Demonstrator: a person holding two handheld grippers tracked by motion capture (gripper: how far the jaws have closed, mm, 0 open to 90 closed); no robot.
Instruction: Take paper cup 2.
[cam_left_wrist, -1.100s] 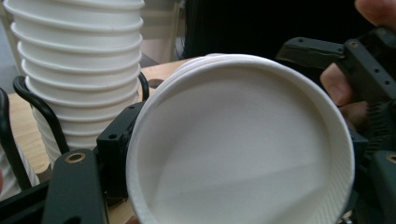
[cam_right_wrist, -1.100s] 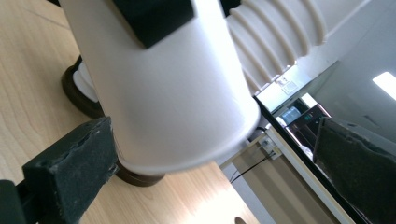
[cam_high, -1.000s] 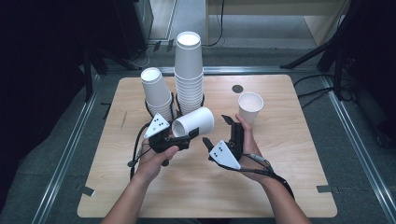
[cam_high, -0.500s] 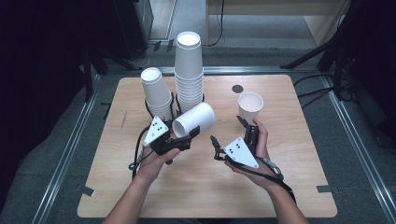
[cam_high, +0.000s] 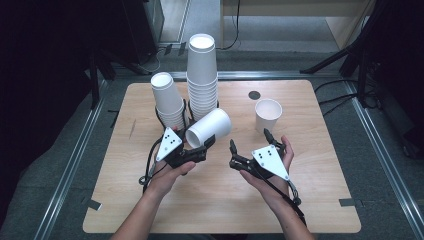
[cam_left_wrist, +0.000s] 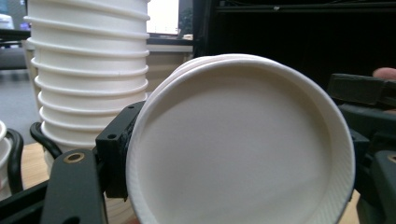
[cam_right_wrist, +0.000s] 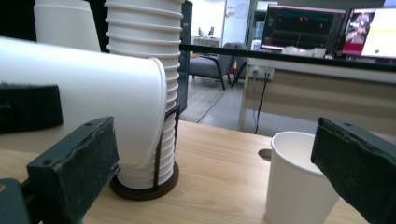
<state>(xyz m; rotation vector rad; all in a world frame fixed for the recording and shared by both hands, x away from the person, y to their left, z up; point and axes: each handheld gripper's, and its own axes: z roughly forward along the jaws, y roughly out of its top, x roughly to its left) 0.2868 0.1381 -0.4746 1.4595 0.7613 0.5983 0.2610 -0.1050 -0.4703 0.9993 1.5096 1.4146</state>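
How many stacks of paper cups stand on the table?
2. The taller stack stands at the table's back centre in a wire holder; the shorter stack leans just left of it. Single cups apart from these are not counted.

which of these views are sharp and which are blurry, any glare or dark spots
High view: table evenly lit and sharp, surroundings left and right fall into near black. Left gripper view: held cup is so close it looks soft, with dark background at right. Right gripper view: jaws blurred in the foreground, monitors behind glow bright.
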